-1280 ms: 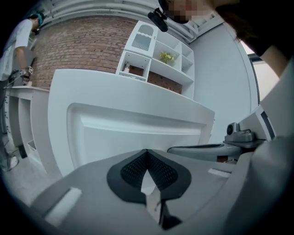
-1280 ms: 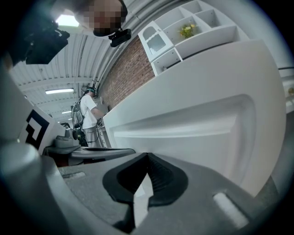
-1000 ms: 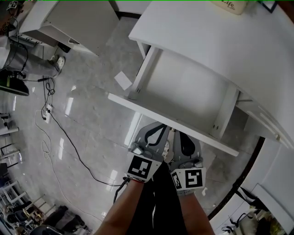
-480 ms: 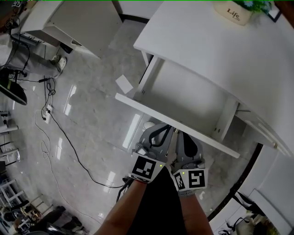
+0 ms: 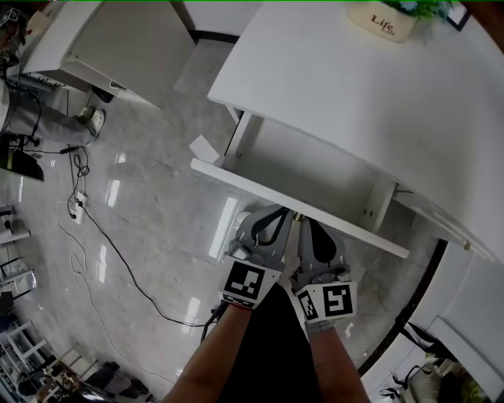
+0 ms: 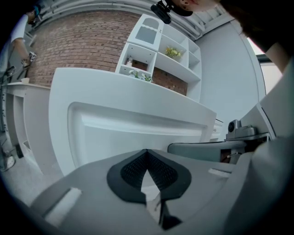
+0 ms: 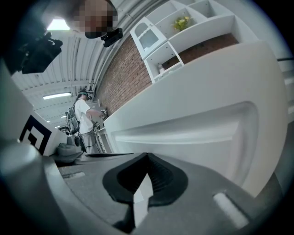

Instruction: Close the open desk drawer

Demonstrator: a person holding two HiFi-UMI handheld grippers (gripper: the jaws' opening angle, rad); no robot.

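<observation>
The white desk (image 5: 378, 86) has its drawer (image 5: 315, 169) pulled partway out, empty inside. Both my grippers sit side by side at the drawer's front panel (image 5: 346, 231). In the head view, my left gripper (image 5: 277, 214) and right gripper (image 5: 309, 228) are shut with their tips at the panel's middle. The left gripper view has the shut left gripper (image 6: 147, 151) close to the recessed front panel (image 6: 138, 124). The right gripper view gives the same for the right gripper (image 7: 147, 156) and the panel (image 7: 197, 124). Neither holds anything.
A planter (image 5: 383, 20) stands on the desk top. A sheet of paper (image 5: 203, 148) and black cables (image 5: 102, 228) lie on the glossy floor to the left. Another white desk (image 5: 118, 39) stands at the upper left. A person (image 7: 85, 114) stands far off.
The drawer has slid further in under the desk top, with less of its inside showing. Both grippers moved forward with the front panel.
</observation>
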